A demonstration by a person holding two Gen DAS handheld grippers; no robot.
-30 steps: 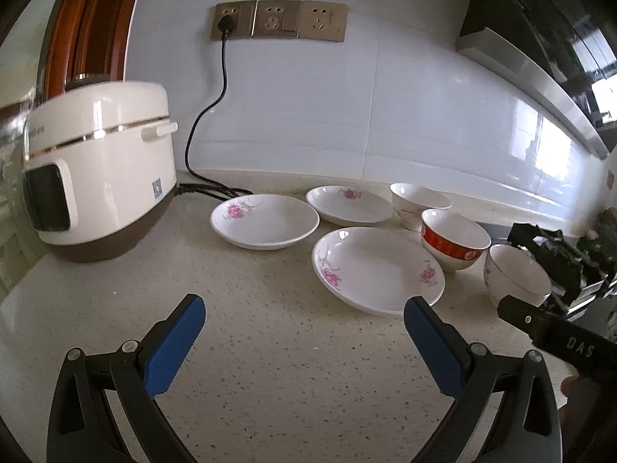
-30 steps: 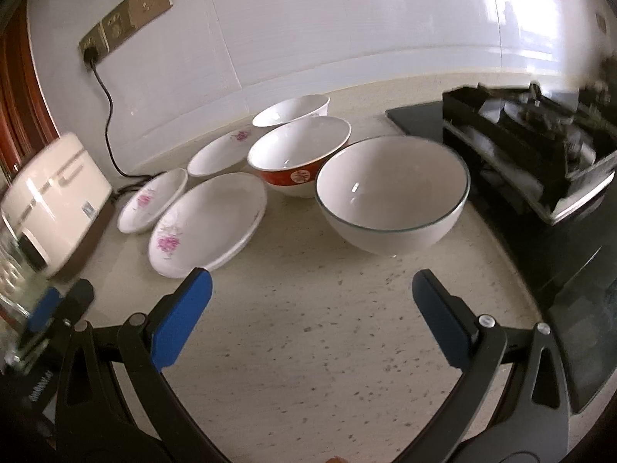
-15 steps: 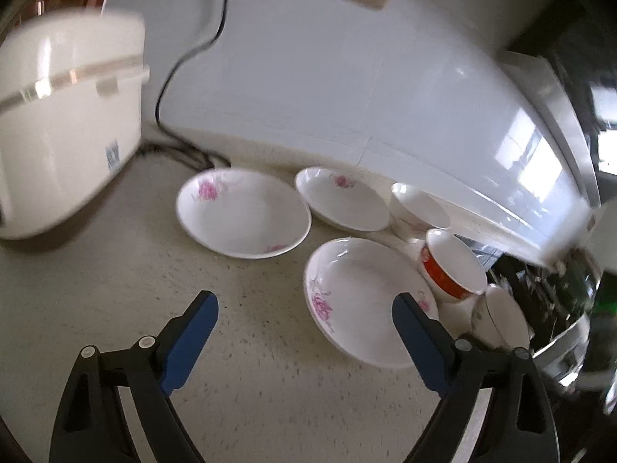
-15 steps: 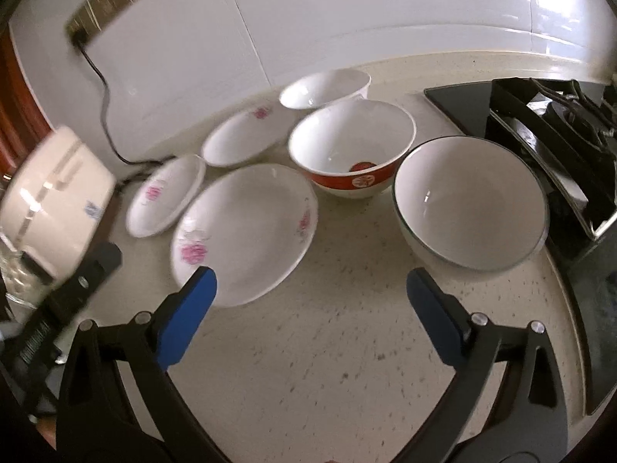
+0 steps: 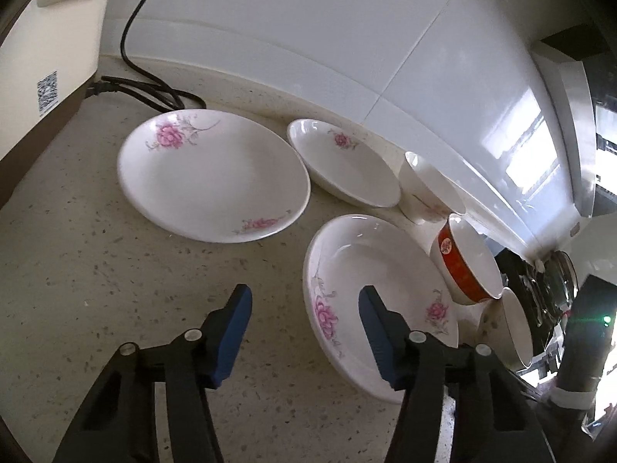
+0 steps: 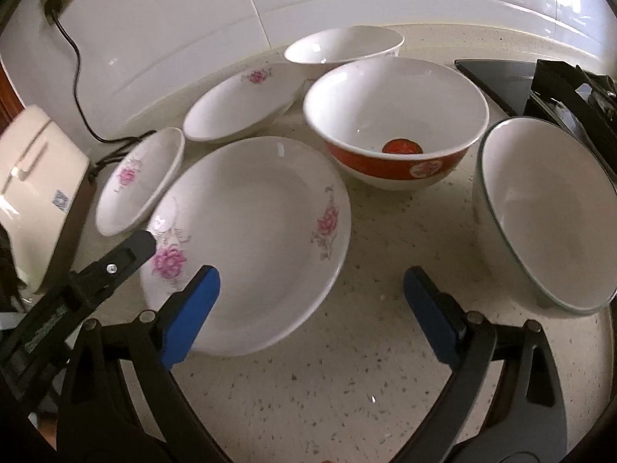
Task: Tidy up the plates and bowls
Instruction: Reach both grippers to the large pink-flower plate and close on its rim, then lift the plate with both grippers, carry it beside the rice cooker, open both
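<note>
Right now both grippers are open and hold nothing. On the counter point(image 5: 115, 289) sit three flower plates and three bowls, none stacked yet.

The left gripper point(image 5: 304, 328) hangs low over the near plate point(image 5: 370, 270). Its right finger shows over that plate's near rim and its left finger shows over bare counter, so the rim lies just ahead and a bit to the right. Whether a finger touches the plate is hard to tell from here. The big plate point(image 5: 212, 177) is farther off to the left, and the small plate point(image 5: 343, 166) is at the back by the wall.

The right gripper point(image 6: 308, 301) points at the gap between the near plate point(image 6: 250, 231) and the plain bowl point(image 6: 547, 212), which is tipped on its side to the right. The red bowl point(image 6: 393, 115) stands straight ahead, with the white bowl point(image 6: 343, 48) behind it.

I think the left gripper is nearer to the plate, so it should grab the rim first
</note>
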